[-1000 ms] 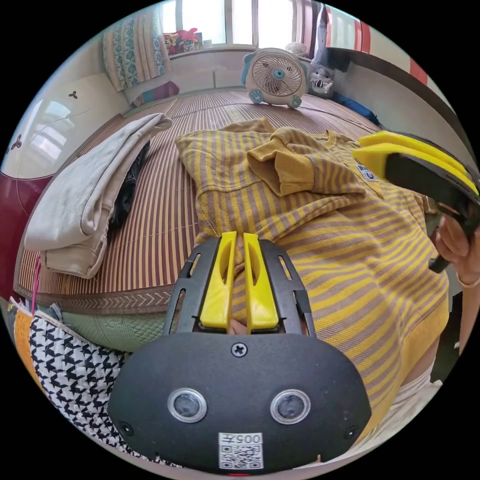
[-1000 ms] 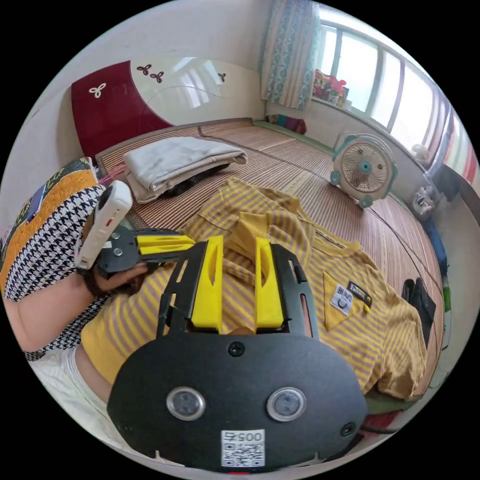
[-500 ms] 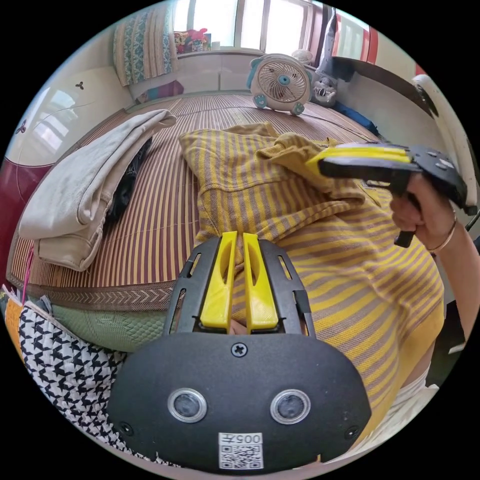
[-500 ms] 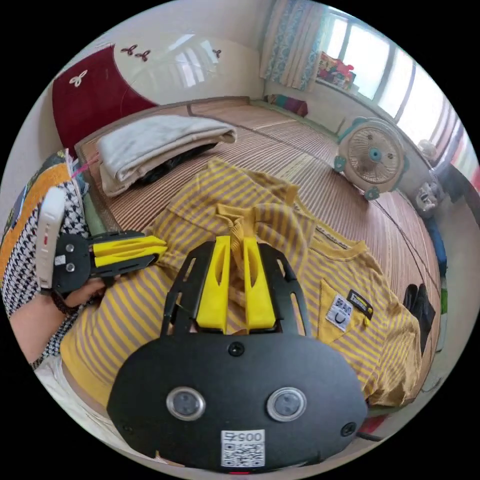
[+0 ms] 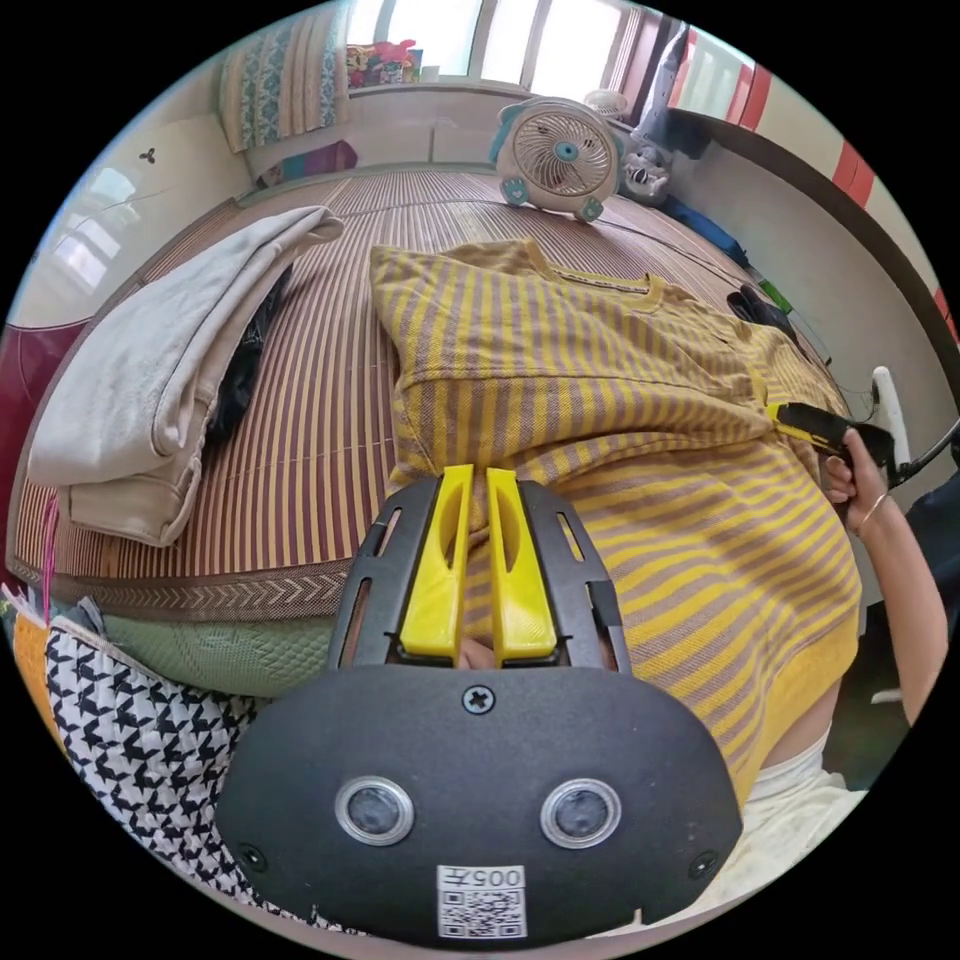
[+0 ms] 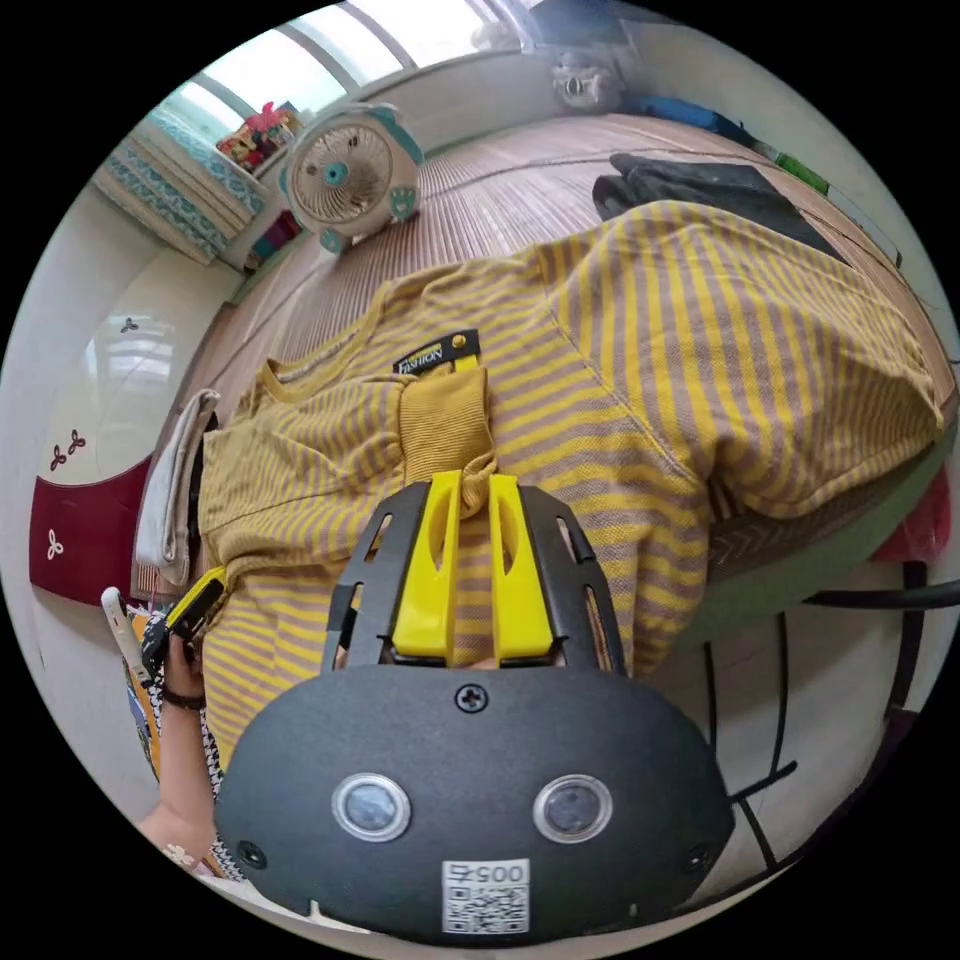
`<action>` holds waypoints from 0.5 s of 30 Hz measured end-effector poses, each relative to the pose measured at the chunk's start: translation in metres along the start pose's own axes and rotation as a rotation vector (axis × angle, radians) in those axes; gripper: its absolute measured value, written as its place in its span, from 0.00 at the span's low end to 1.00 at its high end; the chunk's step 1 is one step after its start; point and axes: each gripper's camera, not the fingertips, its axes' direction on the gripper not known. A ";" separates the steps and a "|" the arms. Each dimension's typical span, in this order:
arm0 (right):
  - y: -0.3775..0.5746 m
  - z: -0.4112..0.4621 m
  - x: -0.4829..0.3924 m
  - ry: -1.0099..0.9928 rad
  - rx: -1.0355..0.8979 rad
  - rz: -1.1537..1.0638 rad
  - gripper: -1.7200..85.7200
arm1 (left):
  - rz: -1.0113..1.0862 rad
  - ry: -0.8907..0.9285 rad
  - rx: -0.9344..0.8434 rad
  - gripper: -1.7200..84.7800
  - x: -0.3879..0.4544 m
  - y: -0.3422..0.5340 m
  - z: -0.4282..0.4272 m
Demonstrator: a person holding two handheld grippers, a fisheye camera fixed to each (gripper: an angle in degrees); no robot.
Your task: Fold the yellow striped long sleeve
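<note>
The yellow striped long sleeve [image 5: 600,400] is lying spread across the striped woven mat [image 5: 330,400] of a bed, its near hem hanging over the mat's edge toward the person; in the left gripper view the left gripper [image 5: 478,480] is sitting at the shirt's near side edge, its yellow fingers [image 5: 436,570] drawn nearly together with a fold of striped cloth running up between them — they appear to be pinching it; at the far right of that view the right gripper [image 5: 790,415] is showing in a hand [image 5: 850,480], its fingers close together against the far side of the shirt; in the right gripper view the right gripper [image 6: 472,490] is closing narrowly on the plain yellow ribbed cuff [image 6: 445,425] of a sleeve, which is lying across the chest just beneath a small black label [image 6: 437,352]; the left gripper [image 6: 205,600] is appearing there at the lower left, held at the shirt's opposite edge; a folded pale garment [image 5: 150,380] is resting on the mat beside the shirt, apart from it — a small fan [image 5: 555,155] is standing upright farther back near the window, and a dark garment [image 6: 700,185] is lying on the mat just beyond the shirt's far shoulder.
</note>
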 end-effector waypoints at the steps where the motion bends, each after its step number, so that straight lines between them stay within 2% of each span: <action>1: 0.002 -0.001 0.004 -0.025 0.022 0.002 0.04 | 0.003 0.009 -0.006 0.07 -0.002 0.001 -0.004; 6: -0.006 -0.005 0.000 0.024 0.019 -0.057 0.05 | 0.030 -0.042 -0.029 0.07 -0.006 0.009 -0.004; 15: -0.023 -0.066 -0.040 0.024 0.223 -0.279 0.05 | 0.087 -0.101 -0.073 0.03 0.005 0.017 -0.011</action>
